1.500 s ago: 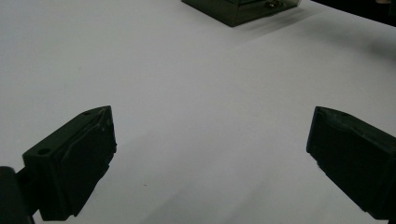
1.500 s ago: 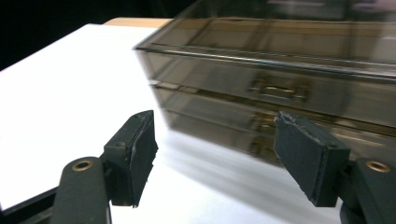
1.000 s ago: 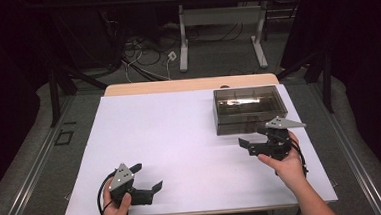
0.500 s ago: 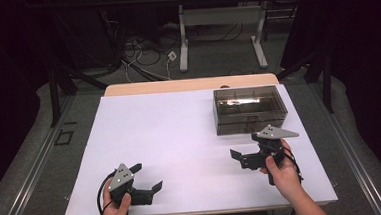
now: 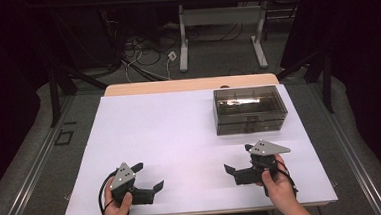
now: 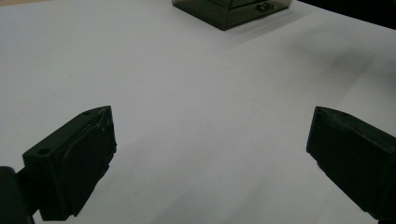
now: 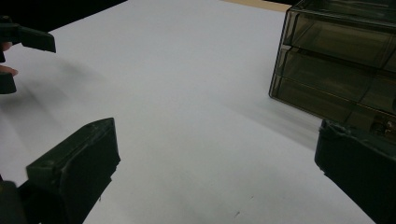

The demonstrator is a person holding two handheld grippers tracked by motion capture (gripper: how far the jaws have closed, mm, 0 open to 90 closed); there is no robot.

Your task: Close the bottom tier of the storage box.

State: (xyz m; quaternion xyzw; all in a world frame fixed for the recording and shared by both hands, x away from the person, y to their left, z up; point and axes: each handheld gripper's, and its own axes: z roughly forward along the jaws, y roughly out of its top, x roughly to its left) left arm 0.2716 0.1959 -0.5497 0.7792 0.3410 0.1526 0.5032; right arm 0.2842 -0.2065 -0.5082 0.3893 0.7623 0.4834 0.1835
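Smoked plastic drawers (image 5: 250,109) sit at one o'clock; both grippers, left (image 5: 149,179) and right (image 5: 237,161), are released; approach a handle squarely.

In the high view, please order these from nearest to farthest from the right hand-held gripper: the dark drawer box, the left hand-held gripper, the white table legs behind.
1. Dark drawer box, just beyond it.
2. Left hand-held gripper, across the sheet.
3. White table legs, on the far floor.

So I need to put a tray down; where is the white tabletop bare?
The white tabletop is bare left of the smoky translucent plastic drawer box, from the far edge down to the left gripper. Tightest is the strip between the box and the right gripper.
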